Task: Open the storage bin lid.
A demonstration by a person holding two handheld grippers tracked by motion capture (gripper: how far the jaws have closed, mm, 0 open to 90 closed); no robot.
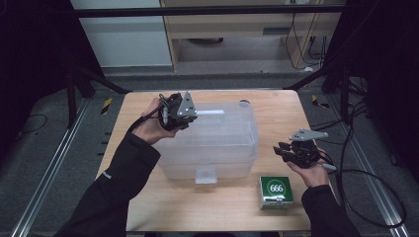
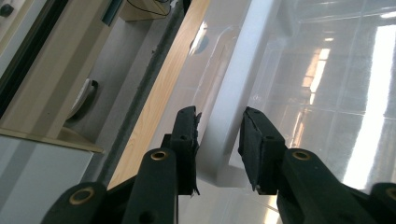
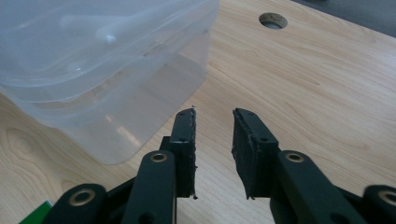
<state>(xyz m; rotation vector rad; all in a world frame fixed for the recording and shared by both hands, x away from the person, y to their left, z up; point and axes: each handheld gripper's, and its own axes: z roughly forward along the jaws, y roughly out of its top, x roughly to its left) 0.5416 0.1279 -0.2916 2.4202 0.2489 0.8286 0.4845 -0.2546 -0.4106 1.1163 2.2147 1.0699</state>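
The clear plastic storage bin [image 1: 210, 143] sits in the middle of the wooden table [image 1: 276, 108], its long axis running left to right across the high view, and the left gripper [image 1: 190, 117] is right on it at the far-left corner. From the left gripper view the two black jaws straddle the white lid handle [image 2: 224, 112] on that end of the bin, one pad on either side of it; they look pressed against it, so I judge this a pinch on the handle, though the contact on the right pad is hard to make out. The right gripper [image 1: 282, 152] hangs off to the right of the bin, apart from it, above bare wood; its own view shows the bin's rounded corner [image 3: 140, 93] up and to the left of the jaws, with nothing between them. Those jaws stand partly spread, an empty gap showing the table grain. A green box marked 666 [image 1: 276, 191] lies on the table just in front of that hand, near the bin's right front corner. So the left hand is clearly the nearer one, already at the lid, and the coming move turns on that handle lying across the bin's short end
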